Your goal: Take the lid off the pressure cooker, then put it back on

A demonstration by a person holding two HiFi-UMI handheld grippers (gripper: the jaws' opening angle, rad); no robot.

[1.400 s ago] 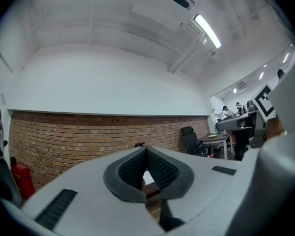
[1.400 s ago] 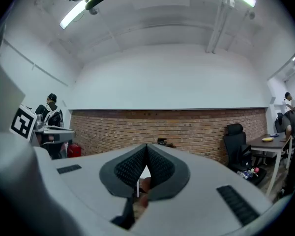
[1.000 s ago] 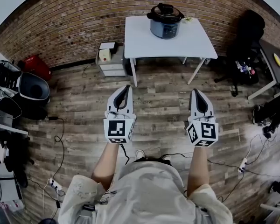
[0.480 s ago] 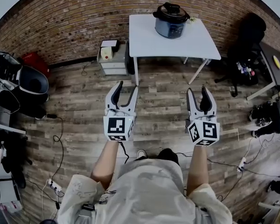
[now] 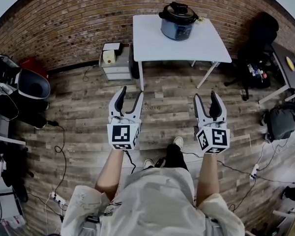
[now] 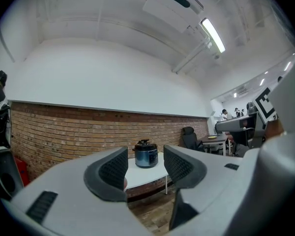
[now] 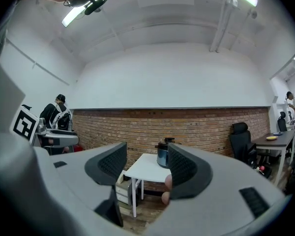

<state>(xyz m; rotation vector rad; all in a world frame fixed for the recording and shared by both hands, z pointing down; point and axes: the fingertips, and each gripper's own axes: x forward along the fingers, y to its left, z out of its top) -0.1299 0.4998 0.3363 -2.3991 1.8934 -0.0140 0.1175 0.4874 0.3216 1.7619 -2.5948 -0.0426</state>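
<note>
**Both grippers empty and spreading, cooker across the room with its lid on**

A brick wall [image 5: 64, 28] runs along the far side of the room, above a plank floor [image 5: 167, 97] with loose cables lying on it. A white table [image 5: 152, 43] stands against that wall. Just to its left on the floor is a small drawer unit [image 5: 116, 68], and off to its right a black office chair [image 5: 258, 38].

The pressure cooker [image 5: 177, 26] sits toward the back of the tabletop, right of its middle, close to the wall. It is well apart from the person, who stands out on the open floor facing it.

The person holds both tools out level, side by side. The jaws of the left gripper [image 5: 130, 92] are opening and nothing lies between the pads; through the gap you see only the distant cooker on its table. The right gripper [image 5: 205, 95] is likewise opening and empty, also aimed at the table.

The black lid [image 5: 177, 11] rests on the cooker, its handle on top.
</note>
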